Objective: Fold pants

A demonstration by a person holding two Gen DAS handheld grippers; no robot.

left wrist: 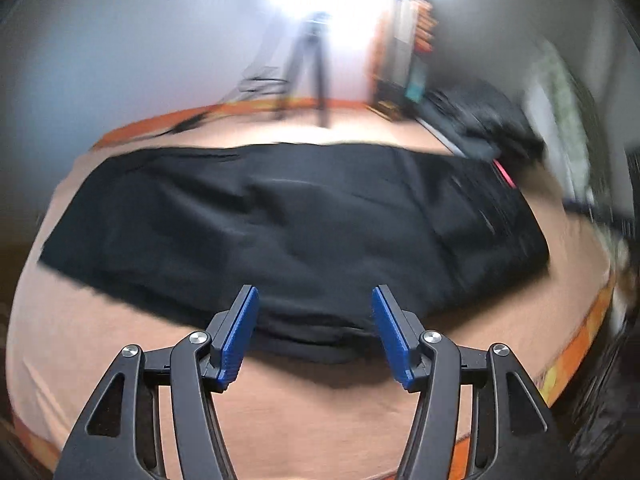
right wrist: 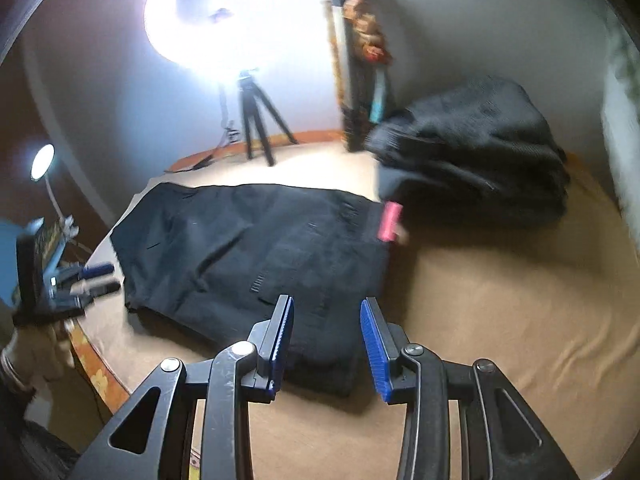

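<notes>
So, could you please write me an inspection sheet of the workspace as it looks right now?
Surface: tan cloth-covered bed with an orange patterned border.
Job's things: black fabric pants lying folded on it, with a pink tag at one edge.
Clutter: a dark heap of clothing behind the pants.
Grippers: left hand-held gripper and right hand-held gripper both open, nothing between the blue pads, the near pants edge beyond them.
Cables: thin leads by the black tripod.
Surroundings: bright ring light, small lamp, pale wall; views blurred.
</notes>
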